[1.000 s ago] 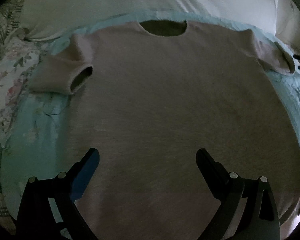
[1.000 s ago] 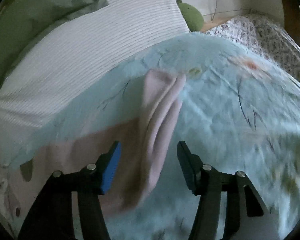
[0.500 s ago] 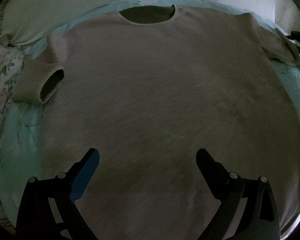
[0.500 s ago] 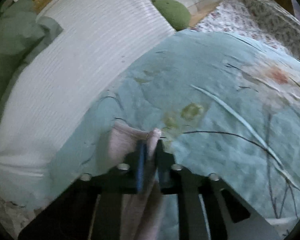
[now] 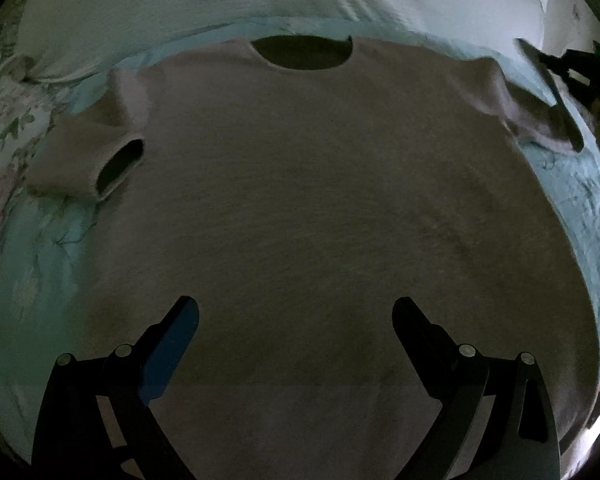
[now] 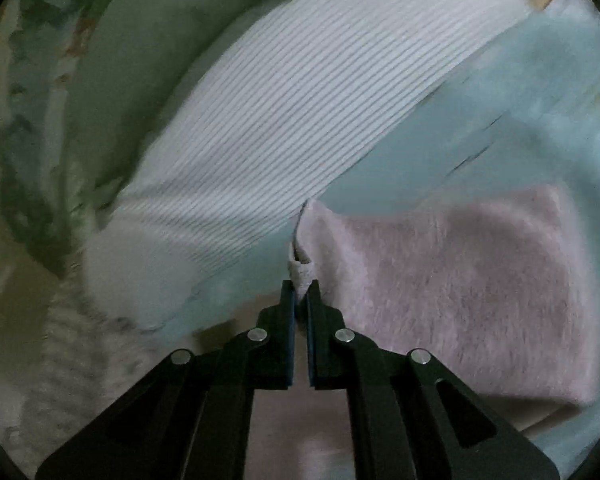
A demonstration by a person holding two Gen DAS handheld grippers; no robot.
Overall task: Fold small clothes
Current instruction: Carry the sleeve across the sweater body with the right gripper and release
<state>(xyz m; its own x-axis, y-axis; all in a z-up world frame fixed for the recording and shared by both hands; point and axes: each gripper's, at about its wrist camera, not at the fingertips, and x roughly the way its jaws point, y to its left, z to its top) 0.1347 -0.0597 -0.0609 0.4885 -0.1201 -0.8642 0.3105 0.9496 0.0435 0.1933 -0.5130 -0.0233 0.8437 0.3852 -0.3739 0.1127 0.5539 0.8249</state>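
Note:
A small pink sweater (image 5: 300, 200) lies flat on a light blue floral bedspread (image 5: 40, 264), neck hole toward the far side. Its left sleeve (image 5: 88, 160) is folded in, cuff opening facing the body. My left gripper (image 5: 296, 320) hovers open over the lower body of the sweater, nothing between its fingers. In the right wrist view my right gripper (image 6: 299, 292) is shut on the cuff edge of the pink right sleeve (image 6: 460, 292), which is lifted and drapes to the right. In the left wrist view that gripper (image 5: 556, 68) shows dark at the far right, holding the sleeve (image 5: 540, 120).
A white ribbed pillow (image 6: 300, 112) lies along the far edge of the bedspread (image 6: 520, 120). A greenish cloth (image 6: 60, 100) sits beyond it at the left. A floral sheet (image 5: 4, 120) borders the bedspread on the left.
My right gripper closed on the right sleeve's cuff and has swung it up and across, the view turning toward the pillow. The left gripper stayed open over the sweater body.

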